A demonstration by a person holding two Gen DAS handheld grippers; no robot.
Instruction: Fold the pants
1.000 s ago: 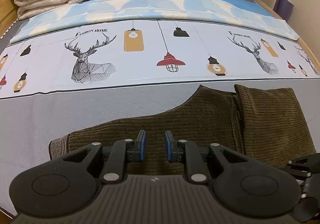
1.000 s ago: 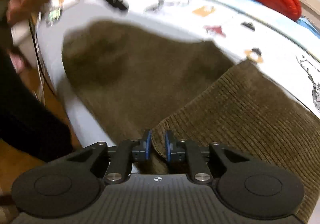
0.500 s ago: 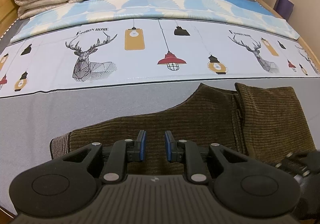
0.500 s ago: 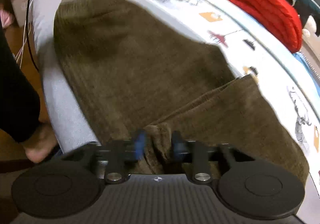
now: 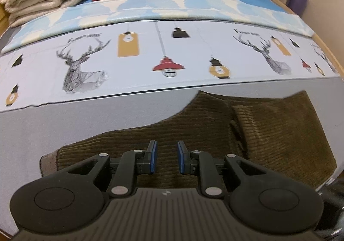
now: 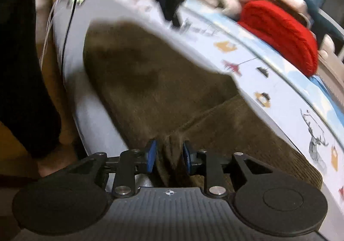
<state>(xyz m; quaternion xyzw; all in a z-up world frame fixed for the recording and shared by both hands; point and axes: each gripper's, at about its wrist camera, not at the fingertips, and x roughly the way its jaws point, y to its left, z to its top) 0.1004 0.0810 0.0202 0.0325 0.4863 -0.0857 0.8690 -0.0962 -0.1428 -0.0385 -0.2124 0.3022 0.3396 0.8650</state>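
Right gripper (image 6: 168, 156): jaws just opening, a bunched fold of cloth between them, apparently no longer pinched; likely releasing the laid-over end.
Left gripper (image 5: 166, 157): jaws slightly apart, empty, above the fabric.
Pants (image 5: 215, 133): brown corduroy, partly folded, near edge of bed (image 5: 64, 133).

the lettering above the deer on the bedsheet (image 5: 43, 82) is too blurred to read.

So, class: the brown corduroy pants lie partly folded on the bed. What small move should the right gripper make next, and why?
Probably draw the right gripper back: its jaws have just been opening, with a bunched fold of the brown corduroy pants between the blue pads, which look slack.
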